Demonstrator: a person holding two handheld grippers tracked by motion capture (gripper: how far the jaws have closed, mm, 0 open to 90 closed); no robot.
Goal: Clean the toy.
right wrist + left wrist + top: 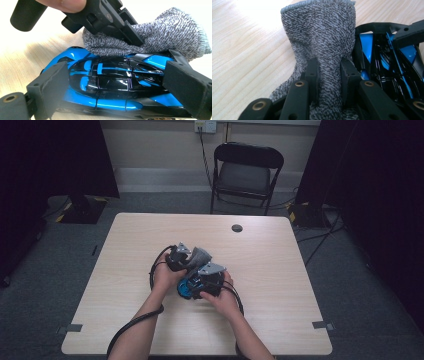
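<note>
A blue and black toy car (112,82) lies on the wooden table (125,270), and my right gripper (116,75) is shut on it, one jaw at each end. A grey knitted cloth (322,37) is pinched between the jaws of my left gripper (328,67), which is shut on it. The cloth (160,35) rests against the car's upper side, with the left gripper (120,27) angled down over it. In the high view both grippers meet at mid-table, left gripper (177,257) above, right gripper (207,280) below, with the car (186,289) between the hands.
A black folding chair (247,170) stands beyond the table's far edge. A round cable hole (237,228) sits near the table's far side. Cables trail from both grippers toward the near edge. Dark curtains flank the room.
</note>
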